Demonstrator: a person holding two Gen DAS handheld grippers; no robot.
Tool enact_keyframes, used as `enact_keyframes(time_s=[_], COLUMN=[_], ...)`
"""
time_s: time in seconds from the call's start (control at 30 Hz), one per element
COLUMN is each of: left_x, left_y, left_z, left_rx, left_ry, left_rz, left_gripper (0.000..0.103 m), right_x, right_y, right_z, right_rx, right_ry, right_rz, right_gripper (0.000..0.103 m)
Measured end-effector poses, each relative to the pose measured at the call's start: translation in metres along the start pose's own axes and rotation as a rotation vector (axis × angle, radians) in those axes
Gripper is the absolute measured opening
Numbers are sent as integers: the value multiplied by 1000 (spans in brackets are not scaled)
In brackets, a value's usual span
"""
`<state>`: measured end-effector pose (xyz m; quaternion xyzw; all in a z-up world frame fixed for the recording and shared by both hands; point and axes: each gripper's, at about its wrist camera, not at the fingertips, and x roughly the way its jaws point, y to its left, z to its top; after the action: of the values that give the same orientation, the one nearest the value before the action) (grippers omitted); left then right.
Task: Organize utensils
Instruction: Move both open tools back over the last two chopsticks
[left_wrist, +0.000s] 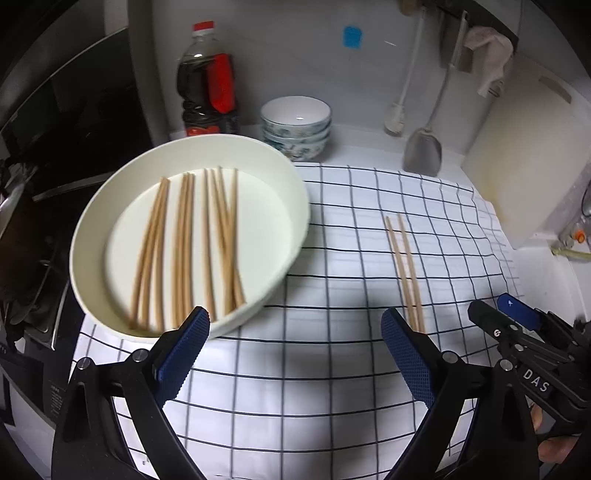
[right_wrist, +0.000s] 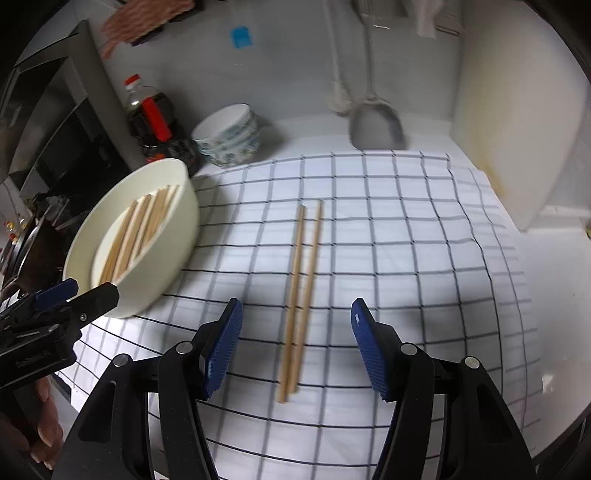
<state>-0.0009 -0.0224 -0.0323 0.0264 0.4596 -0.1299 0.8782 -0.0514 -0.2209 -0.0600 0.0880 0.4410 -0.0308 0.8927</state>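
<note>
We're at a white kitchen worktop (right_wrist: 554, 258) covered by a black-and-white checked cloth (right_wrist: 406, 229), with a stack of patterned bowls (left_wrist: 295, 125), a dark sauce bottle (left_wrist: 207, 85) and a hanging spatula (left_wrist: 423, 147) against the back wall. The loose pair of chopsticks (right_wrist: 301, 295) lies flat on the cloth, side by side, long axis running away from us toward the wall. Our right claw (right_wrist: 295, 347) is spread wide and holding nothing, and the pair's near ends sit right between its blue pads (right_wrist: 223, 347). Our left claw (left_wrist: 295, 354) is wide open too, hovering just in front of the cream bowl (left_wrist: 288, 192), where the rest of the chopsticks (left_wrist: 192, 247) lie roughly parallel, also pointing away. That bowl is motion-blurred, so we can't count them reliably. In the left wrist view, the pair's near tips are hidden behind a pad.
</note>
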Motion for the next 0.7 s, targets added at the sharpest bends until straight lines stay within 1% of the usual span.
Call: enact_keyframes(time_s=[0.13,0.33,0.7], left_x=[7,22,35], left_y=[-15,-28,-41], left_z=[-4,-14,-16], left_rx=[21,35,52], left_ry=[10,53,54], left_rz=[-15,-40,-9], left_gripper=[92,92,92], right_x=[5,14,42], right_y=[-14,-22,-24], right_z=[-9,-14,-17], right_rx=[18,28,5], right_ry=[14,27,34], right_rz=[-20,-31,-28], right_gripper=[59,59,59])
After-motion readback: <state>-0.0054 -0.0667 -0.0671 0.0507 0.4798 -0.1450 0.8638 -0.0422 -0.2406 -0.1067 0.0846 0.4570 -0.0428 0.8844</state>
